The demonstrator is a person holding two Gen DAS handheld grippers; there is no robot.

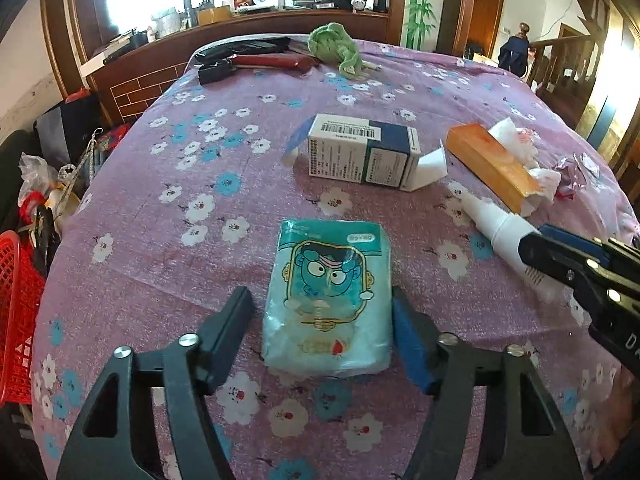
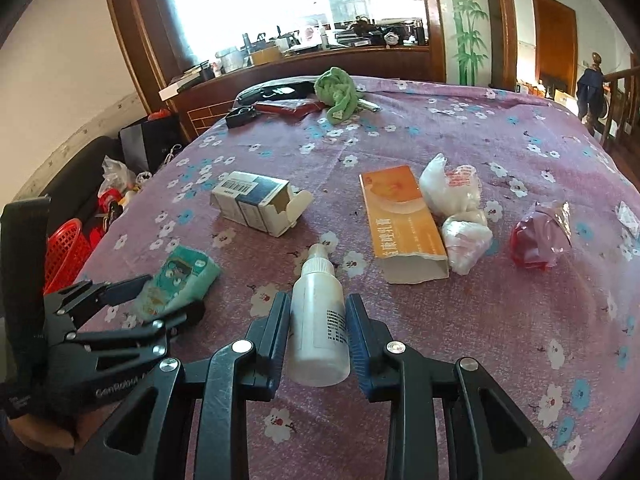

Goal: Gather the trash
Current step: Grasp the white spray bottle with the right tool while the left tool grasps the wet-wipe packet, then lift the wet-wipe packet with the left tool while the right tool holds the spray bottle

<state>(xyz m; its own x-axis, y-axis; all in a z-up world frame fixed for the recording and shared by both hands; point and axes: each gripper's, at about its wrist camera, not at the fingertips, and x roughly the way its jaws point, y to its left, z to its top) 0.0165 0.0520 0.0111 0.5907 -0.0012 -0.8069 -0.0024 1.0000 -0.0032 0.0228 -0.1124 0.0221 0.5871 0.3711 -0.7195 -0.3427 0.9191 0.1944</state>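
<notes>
A teal tissue pack with a cartoon face lies on the purple flowered tablecloth. My left gripper straddles it: the blue right pad touches its side, and a sliver of cloth shows between the left finger and the pack. The right wrist view has that gripper at the lower left around the same pack. My right gripper is shut on a white spray bottle lying on the cloth, nozzle pointing away. In the left wrist view, the bottle and right gripper are at the right.
An open blue-and-white carton lies behind the pack. An orange box, crumpled white tissues and a red wrapper lie to the right. A green cloth sits at the far edge. A red basket stands beside the table's left edge.
</notes>
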